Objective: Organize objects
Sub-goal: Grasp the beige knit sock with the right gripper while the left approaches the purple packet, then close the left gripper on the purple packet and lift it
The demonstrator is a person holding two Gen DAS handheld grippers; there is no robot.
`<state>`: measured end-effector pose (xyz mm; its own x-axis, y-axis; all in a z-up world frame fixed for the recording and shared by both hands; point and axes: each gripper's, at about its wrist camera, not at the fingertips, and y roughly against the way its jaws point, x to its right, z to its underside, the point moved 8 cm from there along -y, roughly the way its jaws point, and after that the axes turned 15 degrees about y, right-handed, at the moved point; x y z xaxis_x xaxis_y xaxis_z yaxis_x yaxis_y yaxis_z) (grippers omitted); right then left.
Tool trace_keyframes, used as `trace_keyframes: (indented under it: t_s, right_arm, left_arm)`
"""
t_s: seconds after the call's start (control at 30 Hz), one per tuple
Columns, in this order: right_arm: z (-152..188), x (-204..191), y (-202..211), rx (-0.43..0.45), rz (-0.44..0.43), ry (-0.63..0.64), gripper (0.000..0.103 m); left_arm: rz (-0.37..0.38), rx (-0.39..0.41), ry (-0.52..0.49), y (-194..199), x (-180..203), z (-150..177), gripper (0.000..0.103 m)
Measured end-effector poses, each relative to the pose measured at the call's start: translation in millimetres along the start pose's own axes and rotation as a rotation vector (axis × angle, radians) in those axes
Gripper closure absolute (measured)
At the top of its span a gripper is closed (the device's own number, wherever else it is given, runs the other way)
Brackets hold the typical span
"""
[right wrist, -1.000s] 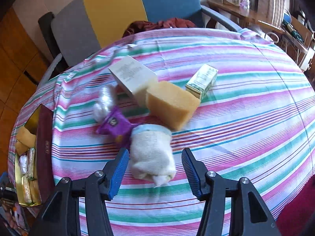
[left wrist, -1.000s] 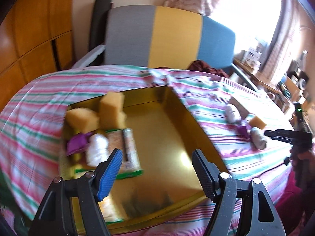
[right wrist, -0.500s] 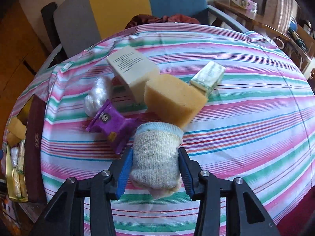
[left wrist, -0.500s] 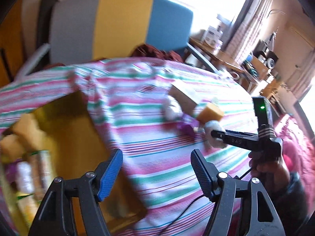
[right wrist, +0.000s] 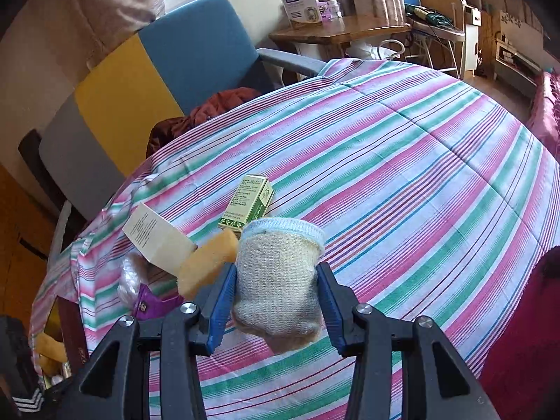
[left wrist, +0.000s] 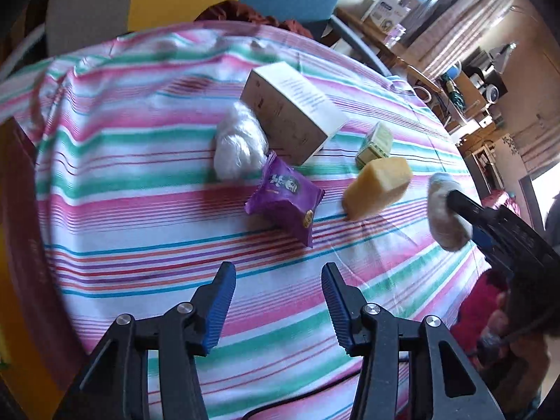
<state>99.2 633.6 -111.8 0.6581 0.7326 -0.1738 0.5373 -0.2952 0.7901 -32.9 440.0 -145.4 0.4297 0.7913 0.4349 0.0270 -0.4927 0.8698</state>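
Note:
My right gripper [right wrist: 276,301] is shut on a rolled beige sock [right wrist: 278,276] and holds it above the striped tablecloth [right wrist: 402,189]; the sock also shows in the left wrist view [left wrist: 442,215]. My left gripper [left wrist: 278,301] is open and empty, just short of a purple snack packet [left wrist: 285,197]. Beyond it lie a white wrapped bundle [left wrist: 238,143], a beige carton [left wrist: 290,112], a yellow sponge [left wrist: 378,187] and a small green box [left wrist: 376,140]. The gold tin [right wrist: 52,346], holding sponges, sits at the table's left end.
A grey, yellow and blue chair [right wrist: 147,80] with a brown cloth [right wrist: 210,108] on it stands behind the table. A wooden desk [right wrist: 336,31] with boxes is at the far right. The tin's dark lid [left wrist: 21,231] lies at the left.
My left gripper has swung right, from over the gold tin to the loose items. My right gripper closed on the sock and lifted it off the cloth.

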Motion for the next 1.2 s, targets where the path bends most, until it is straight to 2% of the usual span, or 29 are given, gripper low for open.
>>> trace_keyframes:
  t_s: [0.17,0.47,0.6,0.7,0.83,0.93,1.0,1.07,1.2]
  right_arm:
    - [1,-3,-3,-0.006,-0.035,-0.007,0.057]
    - [4,-2,-7,-0.018,-0.081,-0.029,0.056]
    - [5,-2,-10,-0.026,-0.085,-0.029,0.056]
    - [5,-1,-11,-0.03,-0.087,-0.031,0.056]
    - [6,-1,-11,-0.032,-0.087,-0.031,0.056]
    - [6,-2,-12,-0.036,-0.089,-0.025,0.056]
    - [7,-3,-13,-0.041,-0.089,-0.018,0.056]
    - [8,-3,-15,-0.049,-0.087,-0.014,0.056]
    - [9,-4,-18,-0.06,-0.081,-0.001,0.056]
  left_arm:
    - [-0.002,-0.011,0.076,-22,6,-14,0.052]
    - [-0.024,0.036,0.132,-45,22,-53,0.052]
    - [-0.075,0.058,0.071,-55,30,-62,0.052]
    - [-0.102,0.058,0.026,-60,35,-62,0.047]
    - [-0.066,0.052,0.107,-54,29,-63,0.038]
    - [-0.087,0.067,0.104,-56,30,-65,0.038]
    - [-0.112,0.08,0.098,-59,33,-67,0.04]
    - [-0.141,0.103,0.039,-61,37,-69,0.055]
    - [-0.111,0.131,-0.045,-54,35,-56,0.059]
